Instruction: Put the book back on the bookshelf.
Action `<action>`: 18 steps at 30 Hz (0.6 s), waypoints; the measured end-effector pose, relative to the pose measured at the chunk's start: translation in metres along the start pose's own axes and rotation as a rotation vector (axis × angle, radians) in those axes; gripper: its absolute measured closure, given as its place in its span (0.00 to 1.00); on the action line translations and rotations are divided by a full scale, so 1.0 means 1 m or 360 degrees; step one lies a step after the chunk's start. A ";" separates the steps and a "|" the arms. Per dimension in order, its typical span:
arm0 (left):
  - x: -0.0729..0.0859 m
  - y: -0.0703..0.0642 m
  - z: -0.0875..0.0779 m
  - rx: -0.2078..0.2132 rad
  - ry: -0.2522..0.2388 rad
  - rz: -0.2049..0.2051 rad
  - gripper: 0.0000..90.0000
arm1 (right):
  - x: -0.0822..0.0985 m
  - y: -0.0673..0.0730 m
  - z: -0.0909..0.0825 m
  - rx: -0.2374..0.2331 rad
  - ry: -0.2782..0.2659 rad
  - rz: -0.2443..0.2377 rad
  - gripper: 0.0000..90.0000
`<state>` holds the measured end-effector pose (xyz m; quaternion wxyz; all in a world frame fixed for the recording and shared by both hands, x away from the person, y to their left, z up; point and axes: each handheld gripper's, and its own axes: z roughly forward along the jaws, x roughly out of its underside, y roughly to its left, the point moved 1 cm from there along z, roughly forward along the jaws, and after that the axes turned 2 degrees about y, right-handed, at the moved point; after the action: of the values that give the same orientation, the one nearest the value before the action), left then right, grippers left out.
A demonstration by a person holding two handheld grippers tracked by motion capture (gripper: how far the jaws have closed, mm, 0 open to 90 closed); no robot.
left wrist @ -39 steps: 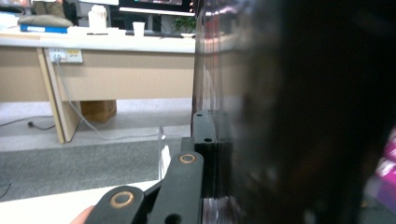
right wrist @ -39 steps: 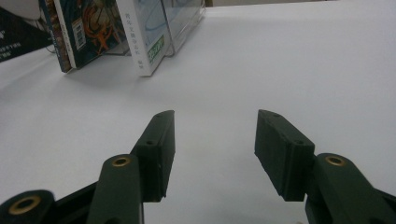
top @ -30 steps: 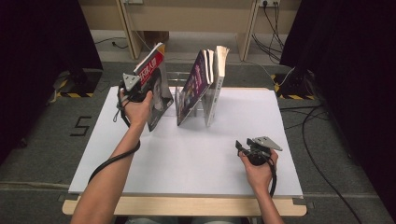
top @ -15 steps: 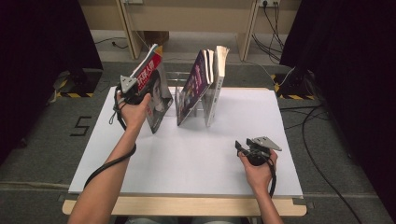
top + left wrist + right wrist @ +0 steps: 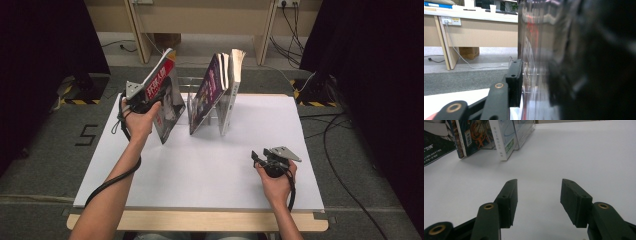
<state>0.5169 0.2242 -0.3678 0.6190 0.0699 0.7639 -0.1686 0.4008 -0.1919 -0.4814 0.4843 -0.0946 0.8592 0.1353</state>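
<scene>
Near the person, the right gripper (image 5: 260, 161) rests open on the white table (image 5: 210, 165), empty. Farther, the left gripper (image 5: 150, 97) has just opened its jaws; the red magazine (image 5: 162, 82) leans in the clear rack (image 5: 200, 90), prob. released.

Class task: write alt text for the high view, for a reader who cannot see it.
A person's left tool is at a red-covered magazine leaning in a clear rack on a white table, its jaws just opening. More books lean alongside; the right tool rests open nearer the person.
</scene>
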 end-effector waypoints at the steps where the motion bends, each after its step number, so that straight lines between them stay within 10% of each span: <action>1: 0.000 0.000 -0.002 0.0015 -0.0002 -0.0006 0.60 | 0.000 0.000 0.000 0.0001 0.0001 0.0000 0.54; 8: 0.001 0.001 -0.007 0.0054 -0.0001 -0.0044 0.56 | 0.001 -0.001 0.001 0.0003 0.0005 -0.0004 0.54; 18: -0.003 -0.001 -0.007 0.0023 0.0065 -0.0045 0.81 | 0.001 -0.002 0.001 0.0003 0.0011 0.0009 0.54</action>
<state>0.5109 0.2263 -0.3639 0.6002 0.0669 0.7761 -0.1814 0.4014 -0.1934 -0.4826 0.4810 -0.0923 0.8612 0.1356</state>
